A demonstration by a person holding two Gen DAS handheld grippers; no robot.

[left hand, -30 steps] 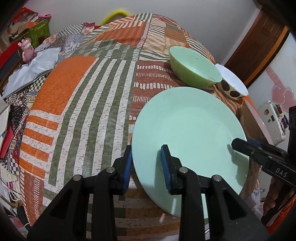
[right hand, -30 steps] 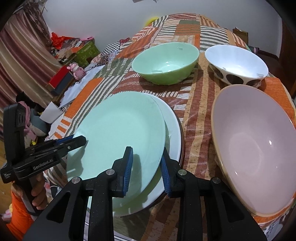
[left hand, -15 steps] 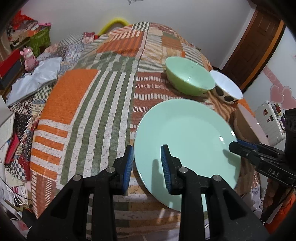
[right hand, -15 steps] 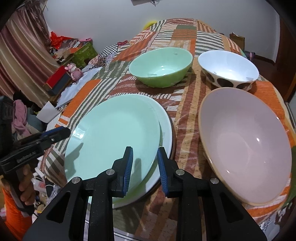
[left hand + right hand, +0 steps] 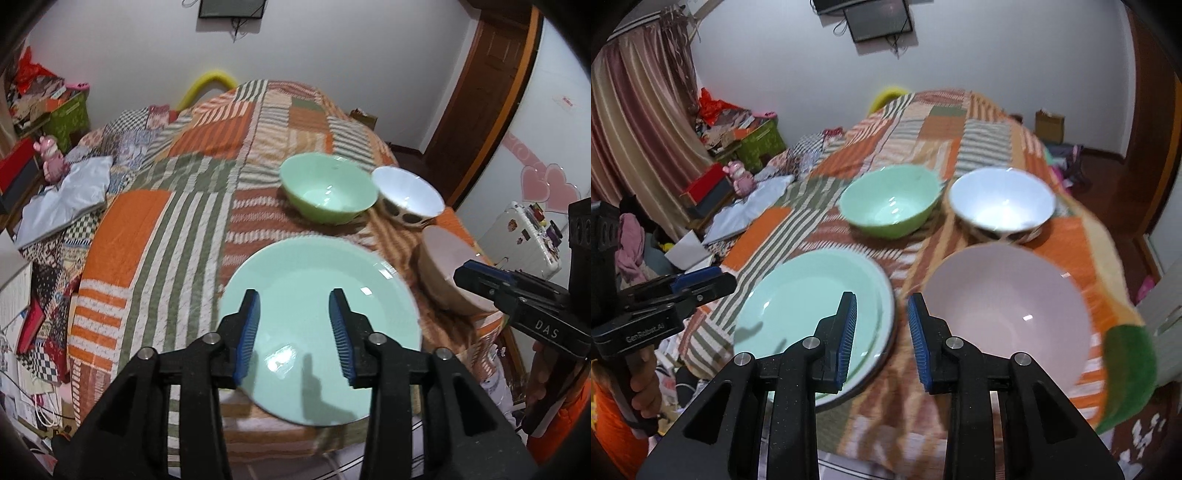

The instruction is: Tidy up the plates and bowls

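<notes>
A mint green plate (image 5: 295, 280) (image 5: 798, 295) lies on top of a paler plate on the patchwork quilt. My left gripper (image 5: 295, 332) hovers above it, its jaws opening with nothing between them; the right wrist view shows the left gripper (image 5: 701, 280) left of the plates. My right gripper (image 5: 881, 332) hangs over the plates' right rim, jaws opening to a narrow gap that holds nothing. Right of the plates sits a large pink bowl (image 5: 1004, 314) (image 5: 443, 266). Behind stand a green bowl (image 5: 328, 192) (image 5: 890, 206) and a white bowl (image 5: 410, 199) (image 5: 1001, 206) with dark spots.
The quilt (image 5: 166, 221) covers a bed that drops off close below the plates. A grey sheet (image 5: 62, 199), a pink toy (image 5: 51, 162) and boxes lie at the left. A wooden door (image 5: 491, 92) stands at the back right. A hand (image 5: 646, 376) holds the left gripper's handle.
Both grippers have risen away from the mint plate, which now rests squarely on the lower plate. The left jaws have widened and no longer straddle its rim.
</notes>
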